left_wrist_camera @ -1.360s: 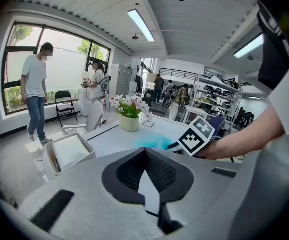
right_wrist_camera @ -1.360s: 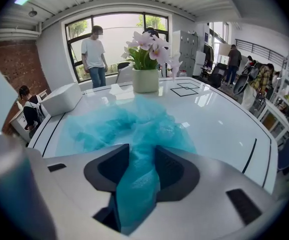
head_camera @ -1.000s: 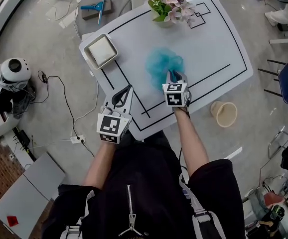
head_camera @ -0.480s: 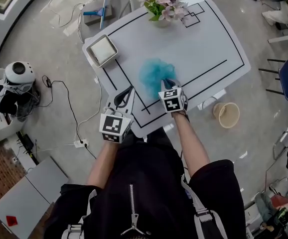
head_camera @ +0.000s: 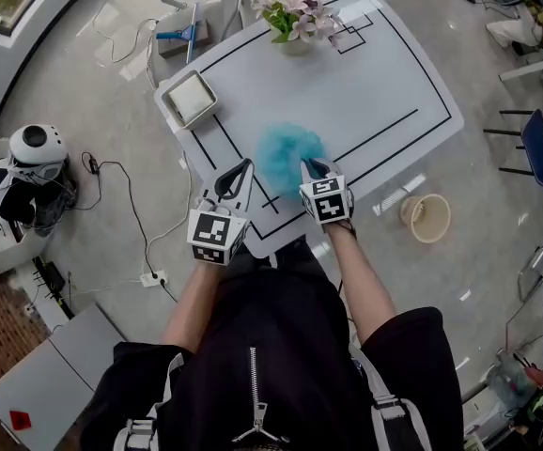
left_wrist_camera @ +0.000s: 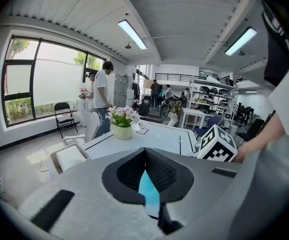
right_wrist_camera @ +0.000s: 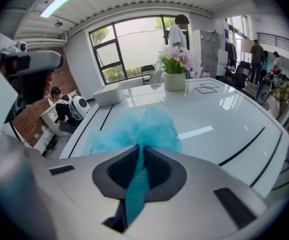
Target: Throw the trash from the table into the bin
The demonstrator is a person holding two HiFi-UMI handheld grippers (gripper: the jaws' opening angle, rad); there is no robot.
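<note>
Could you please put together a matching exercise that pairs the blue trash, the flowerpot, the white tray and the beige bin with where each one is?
Things:
1. blue trash
2. flowerpot
3. white tray
4. beige bin

Places:
A. on the floor beside the table
B. at the table's far edge
C. at the table's left corner
D. pinched in the right gripper

Pairs: 1-D, 2-B, 3-C, 4-A.
</note>
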